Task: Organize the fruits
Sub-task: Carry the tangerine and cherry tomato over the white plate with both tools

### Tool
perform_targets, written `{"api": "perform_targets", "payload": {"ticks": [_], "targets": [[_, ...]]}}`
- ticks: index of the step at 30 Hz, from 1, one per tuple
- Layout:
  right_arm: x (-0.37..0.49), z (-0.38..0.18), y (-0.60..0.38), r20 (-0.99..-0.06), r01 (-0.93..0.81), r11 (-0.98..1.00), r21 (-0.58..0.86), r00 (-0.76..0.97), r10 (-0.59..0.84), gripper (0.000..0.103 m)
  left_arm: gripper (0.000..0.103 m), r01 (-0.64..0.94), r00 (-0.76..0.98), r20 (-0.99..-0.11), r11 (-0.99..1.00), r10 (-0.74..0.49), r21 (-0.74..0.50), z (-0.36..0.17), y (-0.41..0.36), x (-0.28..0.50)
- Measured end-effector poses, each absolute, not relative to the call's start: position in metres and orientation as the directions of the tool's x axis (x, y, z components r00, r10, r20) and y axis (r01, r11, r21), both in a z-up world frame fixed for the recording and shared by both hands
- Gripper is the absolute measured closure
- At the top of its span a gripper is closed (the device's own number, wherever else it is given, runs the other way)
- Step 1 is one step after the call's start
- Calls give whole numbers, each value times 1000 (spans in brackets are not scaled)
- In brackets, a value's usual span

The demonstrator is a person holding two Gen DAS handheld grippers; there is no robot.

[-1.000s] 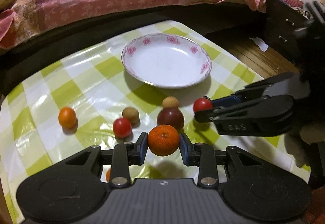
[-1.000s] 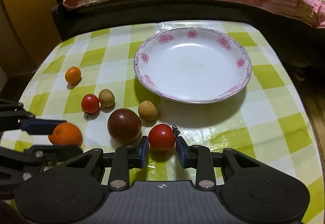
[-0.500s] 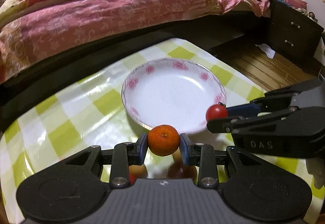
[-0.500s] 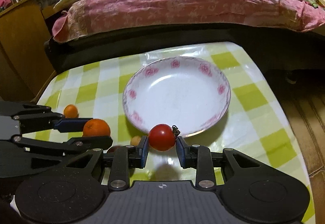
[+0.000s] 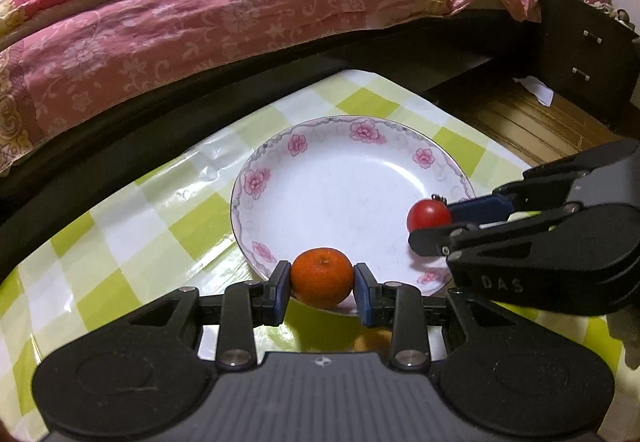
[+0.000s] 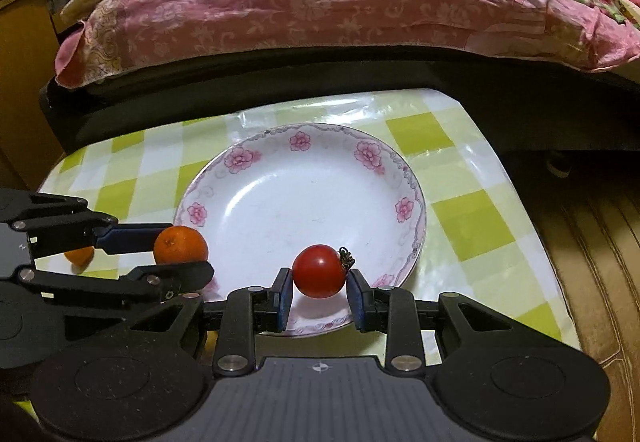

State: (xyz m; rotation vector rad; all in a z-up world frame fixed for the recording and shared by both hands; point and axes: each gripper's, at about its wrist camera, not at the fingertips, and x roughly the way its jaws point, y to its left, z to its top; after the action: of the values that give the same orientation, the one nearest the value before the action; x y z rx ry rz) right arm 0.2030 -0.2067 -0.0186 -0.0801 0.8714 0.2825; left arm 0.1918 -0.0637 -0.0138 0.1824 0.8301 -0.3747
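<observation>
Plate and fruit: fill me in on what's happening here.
A person holds a gripper in each hand, loading the flowered plate. The left gripper is shut on a mandarin at the plate's near rim. The right gripper is shut on a cherry tomato above the plate's near part. The plate holds no fruit yet; another small orange lies on the checked tablecloth.

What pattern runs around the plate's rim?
Pink flowers on white plate rim, linked by grey scrollwork; clearest in the right wrist view.
</observation>
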Motion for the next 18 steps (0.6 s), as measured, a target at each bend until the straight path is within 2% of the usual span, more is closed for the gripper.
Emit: {"api": "perform_targets", "payload": {"ticks": [18], "targets": [[206,-21,-204,-742,-284,959,16,639,201,71,61,386,621,-749,922,-229,38,-12,-69,197]]}}
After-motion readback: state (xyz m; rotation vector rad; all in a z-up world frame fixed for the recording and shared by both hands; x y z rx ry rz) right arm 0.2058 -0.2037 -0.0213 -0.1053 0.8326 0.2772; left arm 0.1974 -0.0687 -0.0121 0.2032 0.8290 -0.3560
